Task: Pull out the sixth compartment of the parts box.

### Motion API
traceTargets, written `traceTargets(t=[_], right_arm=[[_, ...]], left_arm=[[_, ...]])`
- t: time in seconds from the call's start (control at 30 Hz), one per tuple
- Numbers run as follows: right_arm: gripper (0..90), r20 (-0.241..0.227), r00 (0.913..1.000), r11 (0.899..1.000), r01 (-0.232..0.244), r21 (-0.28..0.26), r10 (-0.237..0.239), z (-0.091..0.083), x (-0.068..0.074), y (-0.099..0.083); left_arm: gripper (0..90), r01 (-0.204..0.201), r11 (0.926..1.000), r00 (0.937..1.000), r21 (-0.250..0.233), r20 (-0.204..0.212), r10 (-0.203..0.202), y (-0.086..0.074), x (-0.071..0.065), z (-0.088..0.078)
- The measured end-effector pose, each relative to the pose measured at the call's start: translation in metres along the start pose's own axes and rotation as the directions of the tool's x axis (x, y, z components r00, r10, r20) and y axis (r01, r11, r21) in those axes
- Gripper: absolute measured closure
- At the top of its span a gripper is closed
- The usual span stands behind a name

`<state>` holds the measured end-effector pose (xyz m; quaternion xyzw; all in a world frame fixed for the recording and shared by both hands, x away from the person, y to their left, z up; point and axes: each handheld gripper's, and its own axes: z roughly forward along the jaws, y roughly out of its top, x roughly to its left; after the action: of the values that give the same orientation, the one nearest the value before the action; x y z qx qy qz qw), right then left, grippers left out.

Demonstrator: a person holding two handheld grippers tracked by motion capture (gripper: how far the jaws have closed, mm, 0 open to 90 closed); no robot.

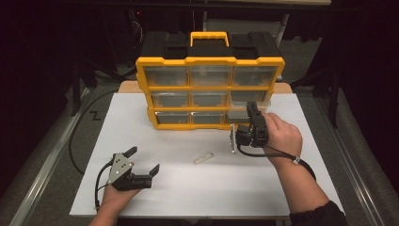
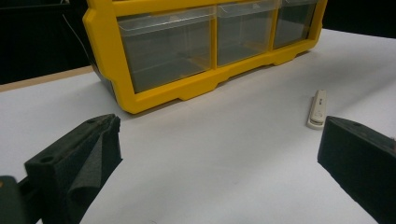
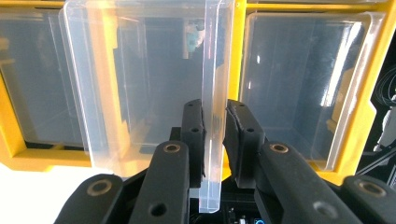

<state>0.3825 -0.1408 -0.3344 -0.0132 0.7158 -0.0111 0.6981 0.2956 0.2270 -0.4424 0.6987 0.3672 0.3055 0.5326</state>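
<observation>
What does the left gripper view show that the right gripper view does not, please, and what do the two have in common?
The left gripper view alone: the left gripper with its jaws wide apart over the white table, and a small white stick lying flat ahead of the right-hand jaw.

The right gripper view alone: the right gripper with its jaws shut on the front lip of a clear drawer pulled partly out of its slot.

Both: the yellow organizer with its clear drawers.
</observation>
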Motion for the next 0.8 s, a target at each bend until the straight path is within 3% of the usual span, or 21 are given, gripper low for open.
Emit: traceTargets(t=[0.5,0.57,0.6,0.67,0.8], right_arm=[[80.6,-0.002,1.0,1.0,0.004,-0.01,-0.004,-0.013,0.0,-0.002],[80.6,0.002,0.9997,1.0,0.022,-0.015,-0.022,-0.014,-0.001,-0.002],[80.6,-0.006,1.0,1.0,0.0,-0.009,0.0,-0.015,0.0,-0.003],[80.6,0.002,0.9996,0.999,0.028,-0.015,-0.028,-0.017,-0.002,-0.003],[80.6,0.0,0.9998,1.0,0.021,-0.019,-0.021,-0.021,-0.002,-0.003]], left_arm=[[0.4,-0.001,1.0,1.0,0.004,0.002,0.001,0.0,0.0,0.0],[0.4,0.001,1.0,1.0,0.002,0.002,-0.001,0.0,0.0,0.0],[0.4,-0.001,1.0,1.0,0.004,0.002,0.001,0.0,0.0,0.0],[0.3,-0.002,1.0,1.0,0.004,0.003,0.002,0.0,0.0,0.0],[0.4,-0.001,1.0,1.0,0.004,0.004,0.001,0.0,0.0,0.0]])
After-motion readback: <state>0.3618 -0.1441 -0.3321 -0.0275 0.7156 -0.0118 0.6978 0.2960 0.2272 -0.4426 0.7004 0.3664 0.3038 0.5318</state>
